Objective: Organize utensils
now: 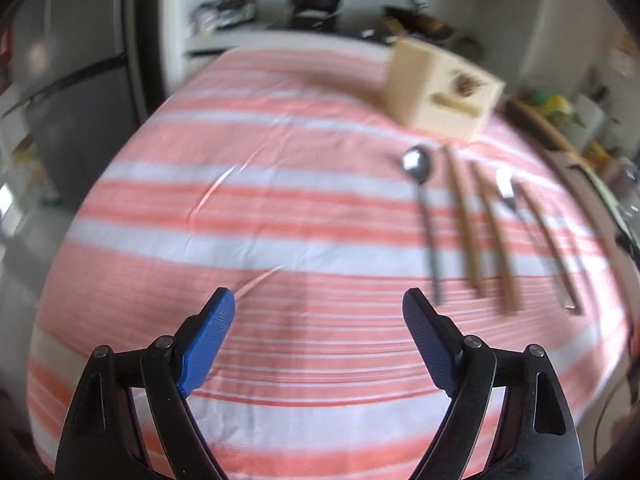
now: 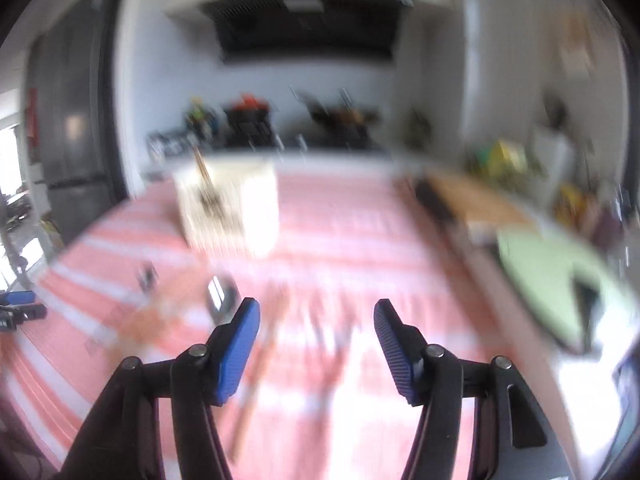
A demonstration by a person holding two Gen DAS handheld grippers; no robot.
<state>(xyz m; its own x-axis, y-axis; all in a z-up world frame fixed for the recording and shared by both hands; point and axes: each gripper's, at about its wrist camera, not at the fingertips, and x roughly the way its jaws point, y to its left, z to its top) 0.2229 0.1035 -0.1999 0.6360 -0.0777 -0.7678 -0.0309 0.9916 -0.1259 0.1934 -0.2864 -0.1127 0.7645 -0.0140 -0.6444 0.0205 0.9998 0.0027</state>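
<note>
Steel spoon, two wooden chopsticks, one wooden holder

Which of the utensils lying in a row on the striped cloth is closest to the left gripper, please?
The spoon: the leftmost piece in the row, with a shiny round bowl and dark handle ending near the left gripper's right finger. The chopsticks lie further right.

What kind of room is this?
Most likely a home kitchen: a range hood hangs over a cluttered counter, a tall fridge stands beside it, and a spoon lies on the striped tablecloth.
</note>
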